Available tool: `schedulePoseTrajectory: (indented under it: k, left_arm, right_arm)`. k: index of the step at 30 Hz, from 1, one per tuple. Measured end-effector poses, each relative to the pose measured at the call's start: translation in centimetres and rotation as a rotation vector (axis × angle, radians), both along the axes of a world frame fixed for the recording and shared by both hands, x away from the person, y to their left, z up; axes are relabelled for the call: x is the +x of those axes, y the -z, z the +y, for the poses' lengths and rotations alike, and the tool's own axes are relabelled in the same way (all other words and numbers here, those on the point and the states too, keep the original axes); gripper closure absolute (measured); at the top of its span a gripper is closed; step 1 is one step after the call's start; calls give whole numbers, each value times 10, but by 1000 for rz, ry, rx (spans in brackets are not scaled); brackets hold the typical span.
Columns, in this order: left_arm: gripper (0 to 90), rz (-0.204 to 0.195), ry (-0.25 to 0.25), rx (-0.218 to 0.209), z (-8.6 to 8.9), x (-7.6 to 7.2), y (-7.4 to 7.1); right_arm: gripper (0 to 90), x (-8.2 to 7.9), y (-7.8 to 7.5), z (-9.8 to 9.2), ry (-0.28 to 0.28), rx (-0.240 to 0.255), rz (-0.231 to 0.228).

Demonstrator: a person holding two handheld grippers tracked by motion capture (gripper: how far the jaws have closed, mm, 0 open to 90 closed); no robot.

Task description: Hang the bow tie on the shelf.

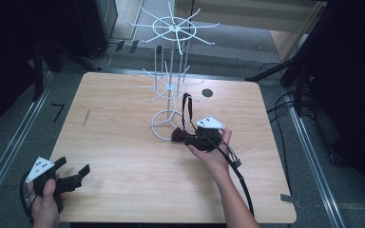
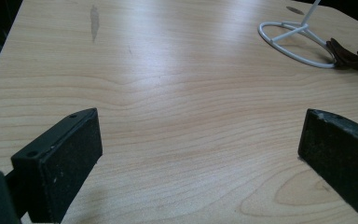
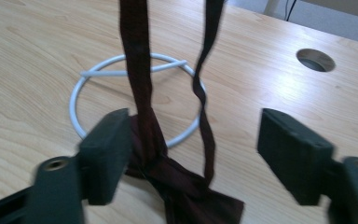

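We see the right gripper jaws spread around a dark red bow tie lying on the worktop, strap hanging from the white wire rack; left gripper jaws spread, empty.

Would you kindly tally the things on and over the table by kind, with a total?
White wire stand: 1
Dark red bow tie with its strap hanging from the stand: 1
Hand-held tool: 2, the left tool and the right tool, both with jaws apart
Total: 4
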State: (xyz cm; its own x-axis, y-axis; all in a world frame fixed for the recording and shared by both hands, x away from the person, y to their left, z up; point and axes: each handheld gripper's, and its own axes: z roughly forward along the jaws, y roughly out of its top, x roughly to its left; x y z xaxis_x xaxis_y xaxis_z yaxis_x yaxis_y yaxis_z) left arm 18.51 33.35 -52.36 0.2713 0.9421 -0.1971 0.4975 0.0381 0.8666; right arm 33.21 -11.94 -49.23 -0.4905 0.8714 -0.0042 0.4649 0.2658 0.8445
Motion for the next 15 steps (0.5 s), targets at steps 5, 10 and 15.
schedulePoseTrajectory:
  k: [5, 10, 15]
  left_arm:
    - [2, 0, 0, 3, 0, 0, 0]
    - [2, 0, -2, 2, 0, 0, 0]
    - [2, 0, -2, 2, 0, 0, 0]
  right_arm:
    - [129, -9, -4, -20, 2, 15, -1]
    - [102, -17, -6, -37, 13, 27, -9]
    - [88, -25, -5, -57, 32, 34, -9]
